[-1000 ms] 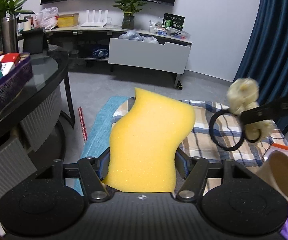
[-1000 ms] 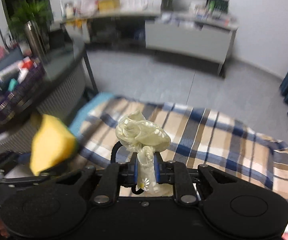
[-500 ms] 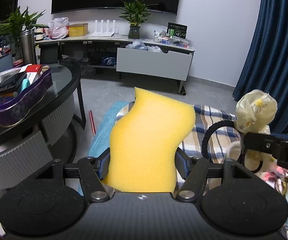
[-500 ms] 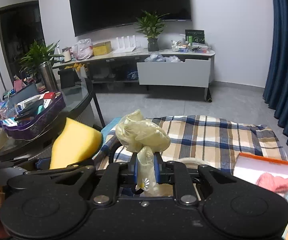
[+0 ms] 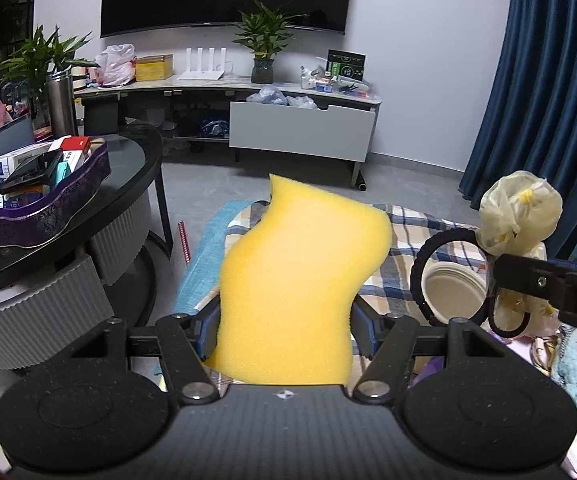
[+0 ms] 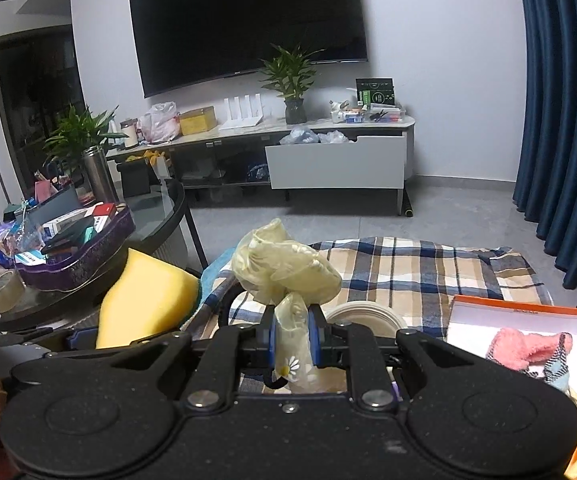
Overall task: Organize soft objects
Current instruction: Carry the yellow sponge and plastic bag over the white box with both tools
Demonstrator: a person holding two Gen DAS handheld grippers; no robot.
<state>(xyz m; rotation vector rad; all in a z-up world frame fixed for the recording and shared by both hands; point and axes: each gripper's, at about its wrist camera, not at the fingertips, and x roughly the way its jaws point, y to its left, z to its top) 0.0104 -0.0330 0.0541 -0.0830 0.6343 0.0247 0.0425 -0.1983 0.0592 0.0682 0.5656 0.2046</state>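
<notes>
Presently, in my left wrist view, my left gripper [image 5: 284,330] pinches the yellow sponge [image 5: 300,292] upright between its pads, above the plaid blanket [image 5: 404,224]. To its right my other tool carries the pale scrunchie [image 5: 520,212] with a black hair tie [image 5: 444,280] looped beside it, over a paper cup [image 5: 454,294].

In my right wrist view, my right gripper [image 6: 292,342] is clamped narrow on the scrunchie's [image 6: 284,268] daisy-printed tail. The sponge [image 6: 144,300] sits at left; an orange box [image 6: 528,312] holding soft items lies at right.
</notes>
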